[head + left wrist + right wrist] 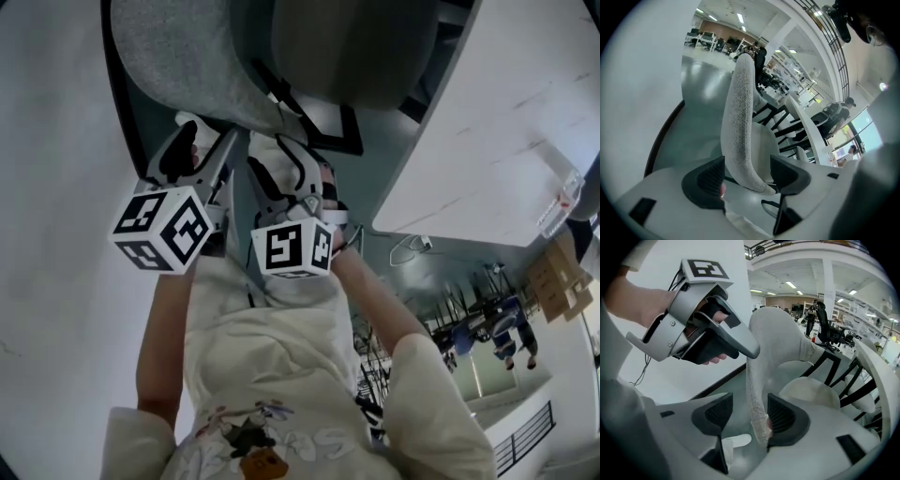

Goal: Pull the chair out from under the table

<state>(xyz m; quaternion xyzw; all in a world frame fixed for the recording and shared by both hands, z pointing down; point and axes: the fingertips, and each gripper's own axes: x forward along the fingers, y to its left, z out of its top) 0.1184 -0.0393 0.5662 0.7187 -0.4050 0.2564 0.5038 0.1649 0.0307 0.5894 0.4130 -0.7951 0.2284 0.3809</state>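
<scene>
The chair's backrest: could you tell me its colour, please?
Backrest: light speckled grey, clearest in left gripper view.

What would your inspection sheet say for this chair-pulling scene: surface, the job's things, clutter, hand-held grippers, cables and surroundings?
surface: grey floor, bare where it shows.
job's things: chair, its grey backrest toward the person; white table to its right.
clutter: cardboard boxes beyond the table.
grippers: left hand-held gripper open, backrest edge between its jaws, not clamped; right hand-held gripper open, backrest edge close against one pad only.
cables: thin cable hanging below the left hand.
surroundings: open office; black office chair and a person far off.
</scene>
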